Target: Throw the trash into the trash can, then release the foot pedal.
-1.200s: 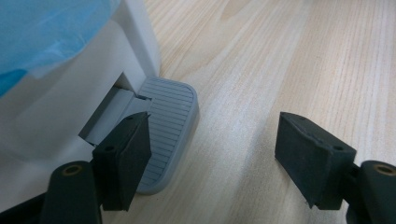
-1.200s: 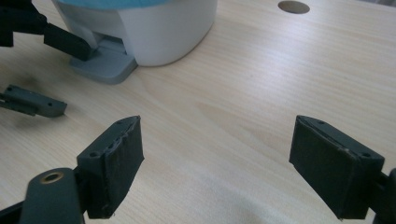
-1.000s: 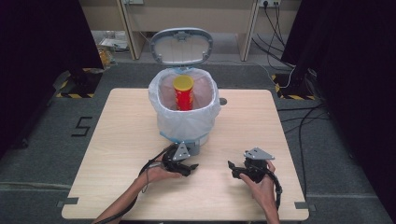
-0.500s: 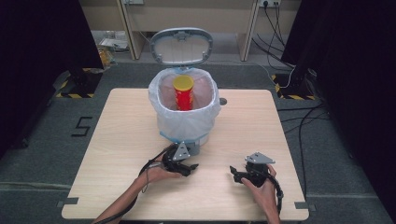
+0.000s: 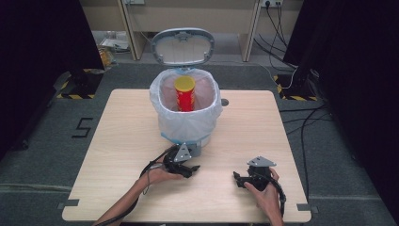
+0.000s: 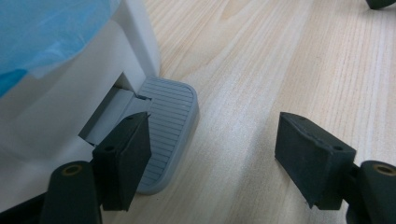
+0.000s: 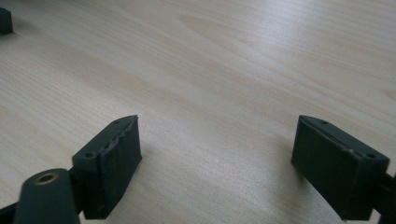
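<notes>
A white pedal bin [image 5: 188, 123] lined with a pale bag stands mid-table with its grey lid [image 5: 182, 46] raised. Inside it stands a red can with a yellow cap [image 5: 185, 93]. My left gripper [image 5: 192, 168] is open at the bin's foot. In the left gripper view, one finger [image 6: 123, 154] lies over the grey ribbed pedal [image 6: 170, 109], and bare wood lies between the jaws. My right gripper [image 5: 236, 178] sits low over the table near the front right. Its jaws have just been opening and stand open [image 7: 217, 163] with nothing between them.
The bin's blue-tinted liner [image 6: 42, 32] hangs close above the left gripper. Bare wooden tabletop [image 5: 122, 136] spreads to either side of the bin. Cables [image 5: 306, 117] trail on the floor off the table's right edge.
My right hand has drifted slightly toward the table's near edge. The left hand, the bin and the can have stayed put.
</notes>
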A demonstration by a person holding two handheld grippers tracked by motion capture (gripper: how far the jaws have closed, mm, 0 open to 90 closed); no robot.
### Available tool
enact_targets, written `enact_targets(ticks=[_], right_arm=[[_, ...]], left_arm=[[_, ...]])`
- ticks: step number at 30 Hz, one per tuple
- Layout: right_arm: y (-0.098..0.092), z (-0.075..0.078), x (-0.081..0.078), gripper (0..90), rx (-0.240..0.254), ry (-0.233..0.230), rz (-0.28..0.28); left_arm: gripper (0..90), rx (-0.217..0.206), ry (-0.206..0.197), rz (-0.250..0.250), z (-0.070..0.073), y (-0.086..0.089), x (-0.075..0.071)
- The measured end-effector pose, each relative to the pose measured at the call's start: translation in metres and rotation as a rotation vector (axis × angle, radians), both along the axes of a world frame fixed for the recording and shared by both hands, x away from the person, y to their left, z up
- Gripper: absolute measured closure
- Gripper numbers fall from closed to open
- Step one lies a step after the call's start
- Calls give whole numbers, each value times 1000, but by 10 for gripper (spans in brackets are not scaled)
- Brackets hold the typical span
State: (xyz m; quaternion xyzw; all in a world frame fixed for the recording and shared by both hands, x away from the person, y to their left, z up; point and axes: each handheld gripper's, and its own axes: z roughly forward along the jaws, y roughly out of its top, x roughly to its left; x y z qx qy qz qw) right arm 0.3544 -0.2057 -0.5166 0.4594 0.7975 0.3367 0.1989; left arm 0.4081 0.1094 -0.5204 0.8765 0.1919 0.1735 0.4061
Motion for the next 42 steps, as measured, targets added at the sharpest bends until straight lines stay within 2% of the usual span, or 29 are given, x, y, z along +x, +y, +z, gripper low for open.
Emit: enact_targets(ticks=[5, 42], right_arm=[[1, -1, 0, 108, -5, 7, 17], [1, -1, 1, 88, -7, 10, 17]], left_arm=[[261, -1, 0, 0, 0, 0, 0], [261, 0, -5, 8, 0, -1, -1]])
